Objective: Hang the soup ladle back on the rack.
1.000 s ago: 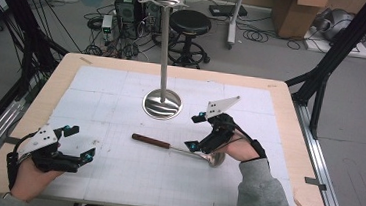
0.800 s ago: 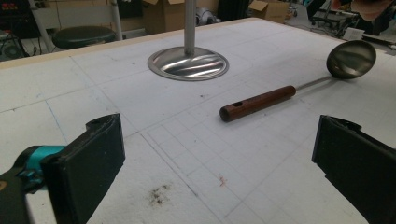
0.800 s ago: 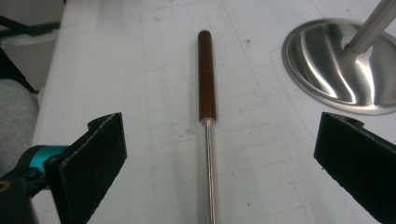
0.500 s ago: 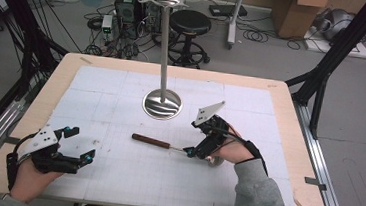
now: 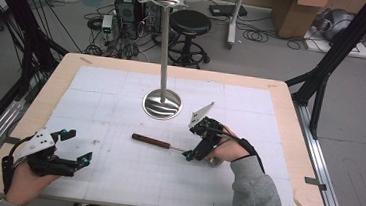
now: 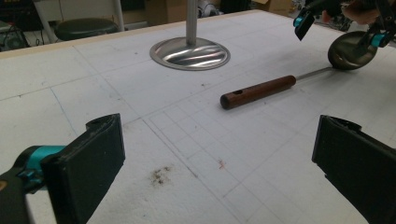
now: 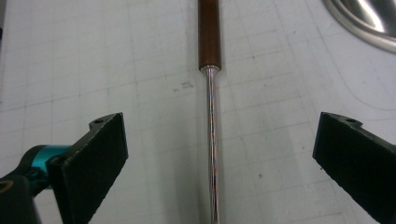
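Two grippers spread, neither holding anything. Right gripper (image 5: pixel 198 145) sits low over the ladle (image 5: pixel 167 145), jaws straddling its thin metal shank (image 7: pixel 212 140) just short of the wooden handle (image 7: pixel 209 32), lined up for a pinch there since the shank lies flat on the surface (image 5: pixel 114 177). Bowl (image 6: pixel 351 50) sits under that hand. Left gripper (image 5: pixel 69 148) is parked well apart, jaws pointed toward the handle. Hanging stand's base (image 5: pixel 162 103) is beyond the right gripper, likely the destination.

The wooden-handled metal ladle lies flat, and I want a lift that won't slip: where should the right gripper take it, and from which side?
Grip the thin steel shaft of the wooden-handled metal ladle, just behind the brown handle, coming straight down from above. The ladle lies flat on the white table mat, and the right gripper is open with the shaft centred between its fingers.
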`<state>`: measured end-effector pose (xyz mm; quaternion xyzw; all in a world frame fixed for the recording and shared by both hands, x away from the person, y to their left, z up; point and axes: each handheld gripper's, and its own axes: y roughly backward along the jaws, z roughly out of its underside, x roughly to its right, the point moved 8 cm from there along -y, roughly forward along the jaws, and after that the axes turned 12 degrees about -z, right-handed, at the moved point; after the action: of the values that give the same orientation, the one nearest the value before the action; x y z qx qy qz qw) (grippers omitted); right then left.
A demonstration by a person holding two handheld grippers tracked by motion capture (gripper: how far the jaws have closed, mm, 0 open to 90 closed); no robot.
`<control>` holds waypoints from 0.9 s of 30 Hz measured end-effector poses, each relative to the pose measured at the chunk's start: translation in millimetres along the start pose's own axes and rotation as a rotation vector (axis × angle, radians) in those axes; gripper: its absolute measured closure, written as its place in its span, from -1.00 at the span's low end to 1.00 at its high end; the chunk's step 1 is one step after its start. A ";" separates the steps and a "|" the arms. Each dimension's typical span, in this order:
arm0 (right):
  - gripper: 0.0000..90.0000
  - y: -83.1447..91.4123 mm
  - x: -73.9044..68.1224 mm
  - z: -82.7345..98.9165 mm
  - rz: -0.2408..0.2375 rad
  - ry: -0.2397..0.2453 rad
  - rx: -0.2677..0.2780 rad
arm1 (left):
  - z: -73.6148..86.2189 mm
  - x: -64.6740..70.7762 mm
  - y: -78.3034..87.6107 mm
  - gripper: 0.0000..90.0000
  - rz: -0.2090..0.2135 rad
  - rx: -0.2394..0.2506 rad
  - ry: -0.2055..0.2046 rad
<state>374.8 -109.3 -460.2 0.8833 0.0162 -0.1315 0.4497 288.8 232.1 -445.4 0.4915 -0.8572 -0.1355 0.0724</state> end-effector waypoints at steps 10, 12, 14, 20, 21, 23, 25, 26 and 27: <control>-0.89 -11.1 -2.3 -0.4 0.027 0.024 -0.120 | 0.8 -0.6 3.3 -0.93 -0.004 0.001 -0.001; -0.82 -13.2 -1.2 1.5 0.027 0.020 -0.141 | 1.5 -0.4 2.9 -0.93 -0.004 -0.003 -0.004; -0.63 -14.9 0.4 4.6 0.028 0.010 -0.166 | 1.8 -0.2 2.7 -0.93 -0.004 -0.005 -0.004; -0.26 -21.4 1.0 10.9 0.013 -0.018 -0.228 | 1.8 -0.3 3.4 -0.93 -0.003 -0.003 -0.004; -0.20 -22.9 1.3 11.2 0.009 -0.009 -0.228 | 1.8 -0.3 3.5 -0.93 -0.003 -0.003 -0.002; -0.08 -23.1 2.2 12.2 0.019 -0.006 -0.235 | 1.8 -0.4 3.5 -0.93 -0.004 -0.004 -0.002; 0.00 -21.8 2.8 13.5 0.021 -0.017 -0.243 | 2.3 -0.6 3.3 -0.93 -0.005 -0.007 -0.005; 0.04 -21.3 3.6 14.6 0.027 -0.023 -0.246 | 2.4 -0.6 3.2 -0.93 -0.004 -0.008 -0.006; 0.10 -21.2 3.7 15.2 0.026 -0.026 -0.248 | 2.3 -0.2 3.1 -0.93 -0.002 -0.008 -0.004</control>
<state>371.9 -109.1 -486.4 0.8194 0.0152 -0.1340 0.5571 285.7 234.2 -446.7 0.4918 -0.8564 -0.1399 0.0724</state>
